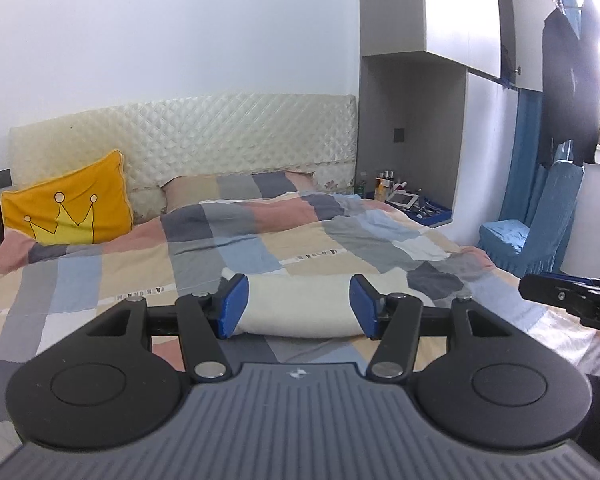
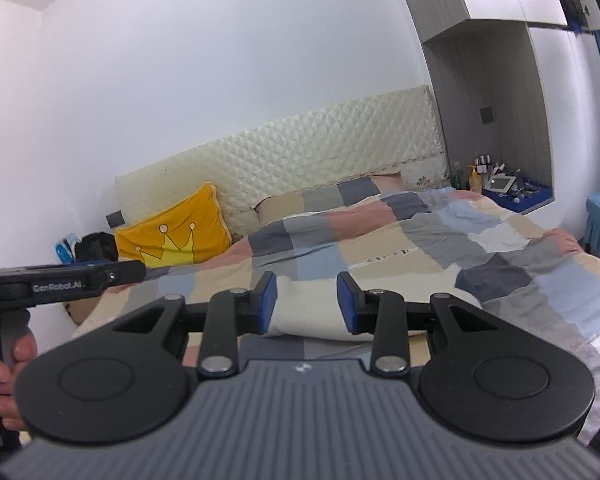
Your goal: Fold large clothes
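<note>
And here we are at the bed (image 1: 100, 280), checked quilt spread flat, with a cream-white garment (image 1: 300, 308) lying on it near the foot. It already sits as a compact, rounded bundle with its edges tucked under. To my eye the folding of this piece is done or very nearly so. Whatever is left looks like a final tidy or setting it aside, though the underside is hidden.

The left claw (image 1: 298, 306) hangs right in front of the bundle, blue pads (image 1: 233, 306) spread wide with the garment showing between them. Nothing is pinched. I can't say whether the pads touch the cloth or sit just above it.

The right claw (image 2: 307, 303) comes in from the other side, its pads likewise apart and gripping nothing. The same white bundle (image 2: 308, 316) lies just beyond its tips.

Now the containers. In the grey niche beside the headboard there's a blue tray (image 1: 432, 214) holding small items, too tiny to name. A white tablet-like device (image 1: 404, 199) lies in or just beside it. A cluster of bottles (image 1: 382, 184) stands just next to it.

A yellow crown cushion (image 1: 68, 204) leans at the head of the bed, well apart from the action. A dark garment (image 1: 568, 88) hangs by the window. Whether that one is next for folding, nobody can tell.
</note>
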Demonstrator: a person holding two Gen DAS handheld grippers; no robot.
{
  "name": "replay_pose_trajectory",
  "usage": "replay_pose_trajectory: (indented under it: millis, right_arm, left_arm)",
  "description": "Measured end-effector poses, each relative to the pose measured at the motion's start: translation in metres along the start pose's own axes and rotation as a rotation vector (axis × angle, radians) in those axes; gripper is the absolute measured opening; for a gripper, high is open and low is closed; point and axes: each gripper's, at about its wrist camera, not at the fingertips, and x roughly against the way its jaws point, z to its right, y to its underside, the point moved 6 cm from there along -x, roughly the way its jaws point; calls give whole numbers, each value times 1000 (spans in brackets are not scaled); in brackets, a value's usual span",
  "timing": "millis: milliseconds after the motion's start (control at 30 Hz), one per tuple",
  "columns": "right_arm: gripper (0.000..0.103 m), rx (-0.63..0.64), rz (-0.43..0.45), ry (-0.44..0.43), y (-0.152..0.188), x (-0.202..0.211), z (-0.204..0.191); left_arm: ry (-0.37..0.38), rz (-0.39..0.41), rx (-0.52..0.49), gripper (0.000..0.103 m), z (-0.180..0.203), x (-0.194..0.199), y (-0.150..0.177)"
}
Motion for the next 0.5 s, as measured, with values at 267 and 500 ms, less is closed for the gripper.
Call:
replay_pose_trajectory:
  millis: [267,500]
  right_arm:
    - [37,47,2,35,36,8,0]
    - [37,74,-31,43,66,-7,-4]
  left_arm:
    - [8,43,-6,62,4,12,46]
    - [22,38,41,62,-7,-1,74]
